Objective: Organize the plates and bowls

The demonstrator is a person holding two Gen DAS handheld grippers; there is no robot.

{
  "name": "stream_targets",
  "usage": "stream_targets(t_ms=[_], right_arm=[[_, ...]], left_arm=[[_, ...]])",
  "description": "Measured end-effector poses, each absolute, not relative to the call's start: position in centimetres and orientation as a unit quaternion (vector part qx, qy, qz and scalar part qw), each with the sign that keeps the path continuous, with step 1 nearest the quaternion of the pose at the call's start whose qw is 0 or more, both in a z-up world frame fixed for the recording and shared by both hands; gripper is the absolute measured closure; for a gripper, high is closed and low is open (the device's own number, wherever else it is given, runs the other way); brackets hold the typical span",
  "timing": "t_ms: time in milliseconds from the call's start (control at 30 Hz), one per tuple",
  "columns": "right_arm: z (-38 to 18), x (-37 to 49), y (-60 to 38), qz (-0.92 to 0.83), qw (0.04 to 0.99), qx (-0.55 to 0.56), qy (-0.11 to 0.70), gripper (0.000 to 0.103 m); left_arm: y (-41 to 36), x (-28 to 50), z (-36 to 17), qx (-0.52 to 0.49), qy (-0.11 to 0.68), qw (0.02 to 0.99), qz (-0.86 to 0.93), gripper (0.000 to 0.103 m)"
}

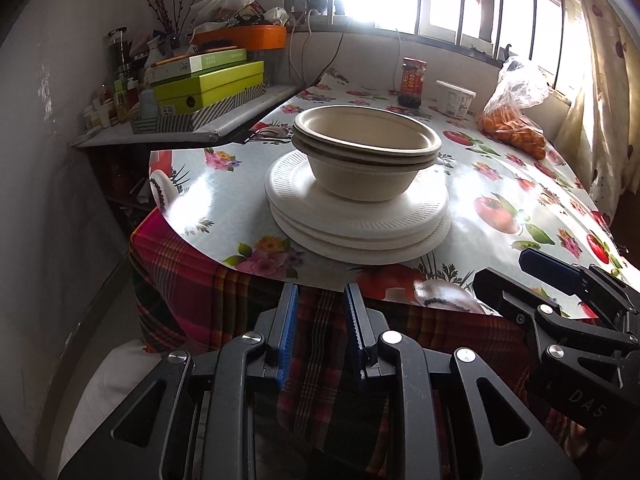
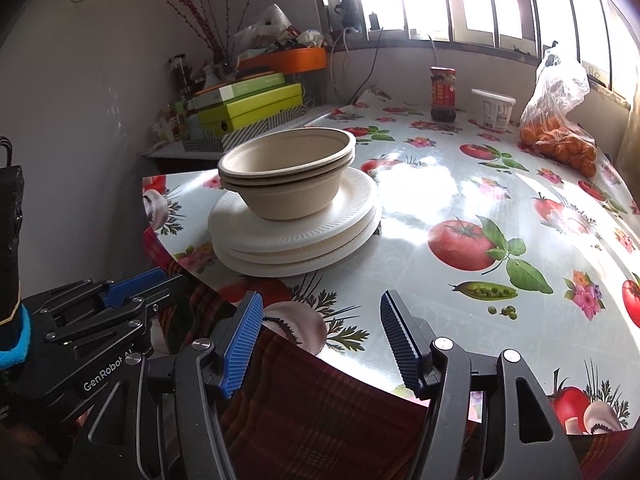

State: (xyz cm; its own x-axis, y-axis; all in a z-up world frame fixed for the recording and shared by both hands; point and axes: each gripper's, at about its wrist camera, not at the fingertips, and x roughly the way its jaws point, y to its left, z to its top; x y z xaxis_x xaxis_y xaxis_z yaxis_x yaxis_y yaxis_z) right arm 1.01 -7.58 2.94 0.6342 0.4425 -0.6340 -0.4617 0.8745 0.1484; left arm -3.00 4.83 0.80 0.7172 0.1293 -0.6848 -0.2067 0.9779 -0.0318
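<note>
Bowls (image 1: 366, 152) nested on plates (image 1: 356, 220), near bench (image 2: 460, 288) corner. Light, thin, flexible; best pinched at rim. Left gripper (image 1: 322, 328) narrowly apart, right gripper (image 2: 320, 336) wide; both empty.

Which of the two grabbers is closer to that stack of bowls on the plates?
Left, though only slightly. The left gripper points straight at the bowls from the table edge, empty. The right gripper sits beside it, the bowls ahead and off to its left.
</note>
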Motion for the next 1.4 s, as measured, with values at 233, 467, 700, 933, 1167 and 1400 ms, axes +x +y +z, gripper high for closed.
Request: stream_targets(t_ms=[233, 467, 700, 933, 1167, 1400], right_arm=[[2.81, 0.72, -7.60, 0.248, 0.904, -0.014, 0.348, 0.041], [2.80, 0.65, -7.66, 0.247, 0.904, -0.014, 0.348, 0.041], [2.76, 0.61, -7.73, 0.247, 0.904, -0.015, 0.349, 0.041], [2.77, 0.60, -7.86, 0.247, 0.904, -0.014, 0.348, 0.041], [2.80, 0.58, -8.05, 0.247, 0.905, -0.015, 0.347, 0.041], [2.79, 0.55, -8.07, 0.247, 0.904, -0.015, 0.348, 0.040]], left_arm=[[4.74, -2.81, 0.53, -0.047, 0.373, 0.922, 0.092, 0.079], [4.64, -2.79, 0.44, -0.046, 0.373, 0.922, 0.090, 0.079], [4.58, -2.77, 0.41, -0.046, 0.374, 0.922, 0.088, 0.079], [4.52, -2.71, 0.35, -0.044, 0.375, 0.922, 0.090, 0.079], [4.62, -2.73, 0.32, -0.045, 0.375, 0.921, 0.092, 0.079], [4.65, -2.86, 0.39, -0.044, 0.372, 0.922, 0.093, 0.079]])
